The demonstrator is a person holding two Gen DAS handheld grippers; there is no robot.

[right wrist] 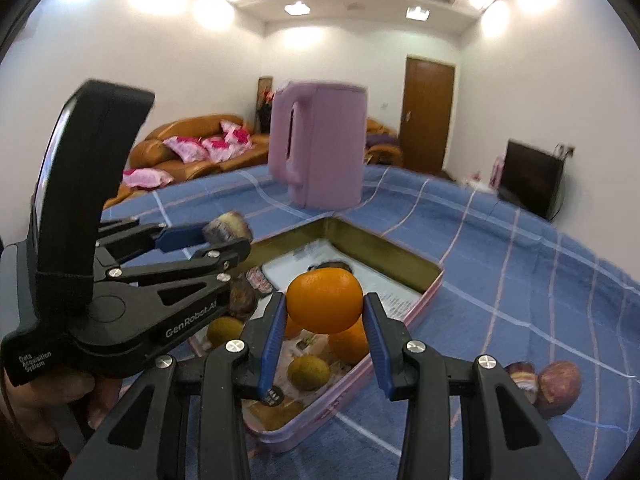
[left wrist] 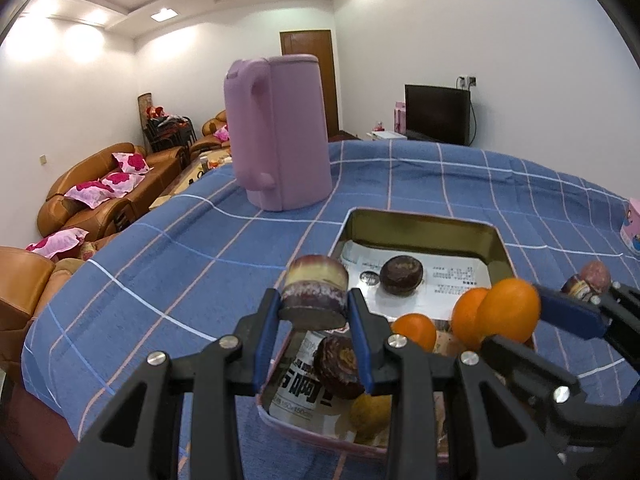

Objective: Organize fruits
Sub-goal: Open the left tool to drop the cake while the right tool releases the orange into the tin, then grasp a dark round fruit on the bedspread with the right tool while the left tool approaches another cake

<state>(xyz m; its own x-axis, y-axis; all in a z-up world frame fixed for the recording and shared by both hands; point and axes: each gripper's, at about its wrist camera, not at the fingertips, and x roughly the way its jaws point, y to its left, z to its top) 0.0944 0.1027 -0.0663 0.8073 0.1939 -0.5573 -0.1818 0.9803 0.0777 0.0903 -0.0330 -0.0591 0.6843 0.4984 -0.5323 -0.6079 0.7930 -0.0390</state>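
My left gripper (left wrist: 314, 308) is shut on a halved purple passion fruit (left wrist: 314, 296) and holds it above the near left part of a shallow metal tin (left wrist: 420, 226). My right gripper (right wrist: 325, 316) is shut on an orange (right wrist: 325, 302) above the same tin (right wrist: 384, 262); that orange also shows in the left wrist view (left wrist: 508, 310). In the tin lie dark passion fruits (left wrist: 401, 274), oranges (left wrist: 414, 330) and yellow-green fruits (right wrist: 309, 372). Two purple fruit pieces (right wrist: 558, 386) lie on the cloth to the right of the tin.
A tall lilac jug (left wrist: 280, 132) stands on the blue checked tablecloth (left wrist: 180, 248) behind the tin. A small pink box (left wrist: 632, 226) sits at the table's far right. Sofas, a door and a TV are beyond the table.
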